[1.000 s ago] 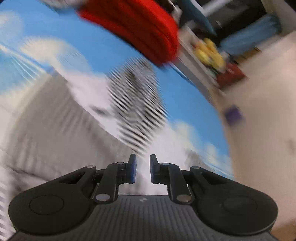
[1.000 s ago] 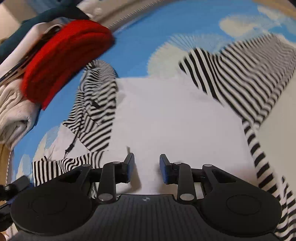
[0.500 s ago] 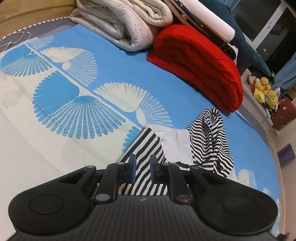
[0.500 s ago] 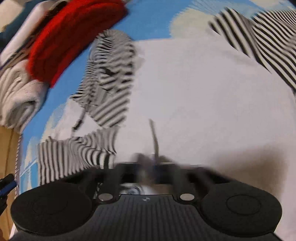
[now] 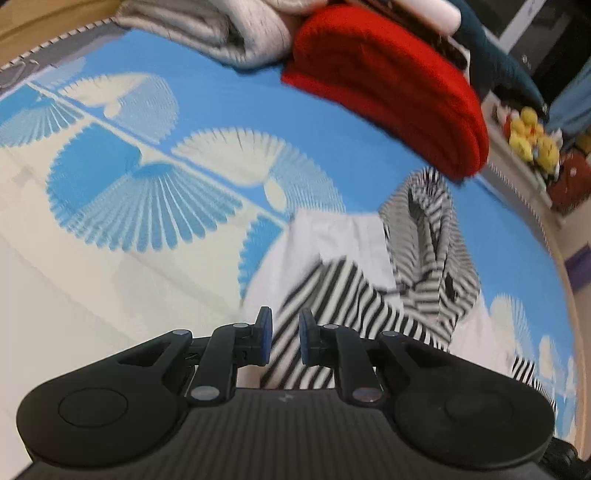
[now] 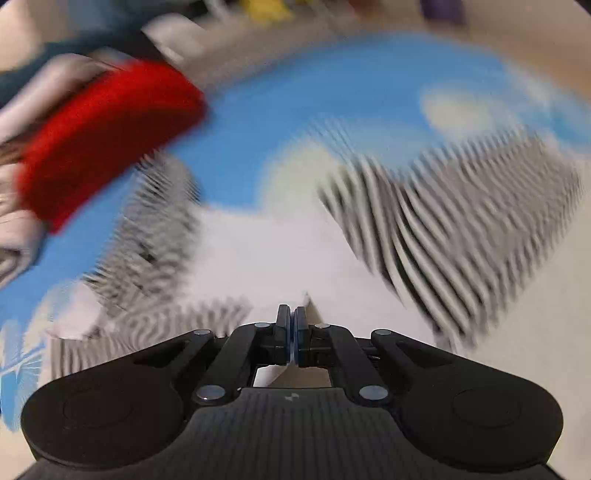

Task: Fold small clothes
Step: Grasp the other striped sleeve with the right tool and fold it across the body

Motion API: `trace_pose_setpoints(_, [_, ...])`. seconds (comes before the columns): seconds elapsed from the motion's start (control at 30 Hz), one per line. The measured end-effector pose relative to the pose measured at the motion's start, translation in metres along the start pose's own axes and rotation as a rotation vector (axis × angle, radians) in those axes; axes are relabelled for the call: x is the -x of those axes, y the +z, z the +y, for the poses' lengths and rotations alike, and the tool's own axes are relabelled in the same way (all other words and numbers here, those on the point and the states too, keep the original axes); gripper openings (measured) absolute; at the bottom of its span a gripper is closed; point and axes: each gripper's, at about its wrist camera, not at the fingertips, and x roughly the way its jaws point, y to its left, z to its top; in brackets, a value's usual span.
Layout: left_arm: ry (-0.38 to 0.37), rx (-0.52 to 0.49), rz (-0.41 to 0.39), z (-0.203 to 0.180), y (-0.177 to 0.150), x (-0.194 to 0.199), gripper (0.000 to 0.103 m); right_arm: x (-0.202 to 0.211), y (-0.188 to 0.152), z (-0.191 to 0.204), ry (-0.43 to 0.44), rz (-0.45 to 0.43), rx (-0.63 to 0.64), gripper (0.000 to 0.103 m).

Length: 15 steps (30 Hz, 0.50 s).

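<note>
A small hooded top with a white body (image 6: 280,254) and black-and-white striped sleeves and hood lies on a blue and cream fan-patterned bed cover. In the left wrist view its striped sleeve (image 5: 332,295) lies folded over the white body (image 5: 295,251), with the hood (image 5: 432,229) to the right. My left gripper (image 5: 283,334) is open just above the sleeve's near end, holding nothing. My right gripper (image 6: 291,321) is shut on the top's white hem, pinching a fold of it. The striped sleeve (image 6: 454,206) spreads to the right; this view is motion-blurred.
A folded red blanket (image 5: 391,85) and grey-white folded bedding (image 5: 221,33) lie at the bed's far side. Yellow plush toys (image 5: 528,136) sit on a shelf beyond the bed. The bed cover (image 5: 147,206) stretches to the left.
My right gripper has closed on the white hem and is moving. My left gripper swung round to the striped sleeve, came lower over it and stays open.
</note>
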Motion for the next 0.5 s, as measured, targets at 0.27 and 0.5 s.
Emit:
trace_pose_setpoints(0.27, [-0.006, -0.059, 0.094, -0.009, -0.02, -0.033, 0.016, 0.007, 0.001, 0.008, -0.018, -0.057, 0.044, 0.004])
trace_pose_setpoints(0.5, [0.012, -0.019, 0.073, -0.008, -0.013, -0.038, 0.016, -0.016, -0.008, 0.0, 0.008, 0.074, 0.02, 0.031])
